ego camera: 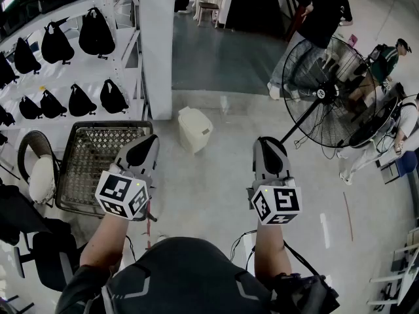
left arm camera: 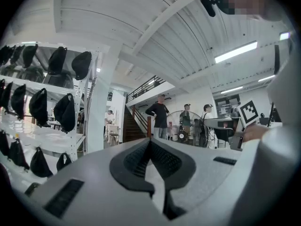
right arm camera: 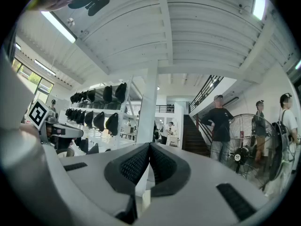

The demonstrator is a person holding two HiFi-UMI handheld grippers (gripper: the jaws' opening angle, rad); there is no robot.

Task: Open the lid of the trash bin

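A small cream trash bin (ego camera: 194, 129) stands on the grey floor with its lid down, seen in the head view just ahead of me. My left gripper (ego camera: 149, 140) is held up in the air, nearer than the bin and to its left. My right gripper (ego camera: 267, 142) is level with it, to the bin's right. Both point forward and stay well short of the bin. In the left gripper view the left gripper (left arm camera: 149, 141) has its dark pads meeting at the tips, with nothing between them. The right gripper (right arm camera: 149, 146) looks the same in its own view.
A wire mesh cart (ego camera: 91, 159) stands at my left, beside a white pillar (ego camera: 157, 44) and shelves of black bags (ego camera: 65, 44). A chair (ego camera: 39, 172) sits further left. A large floor fan (ego camera: 330, 93) stands at right, with people (ego camera: 317, 18) around it.
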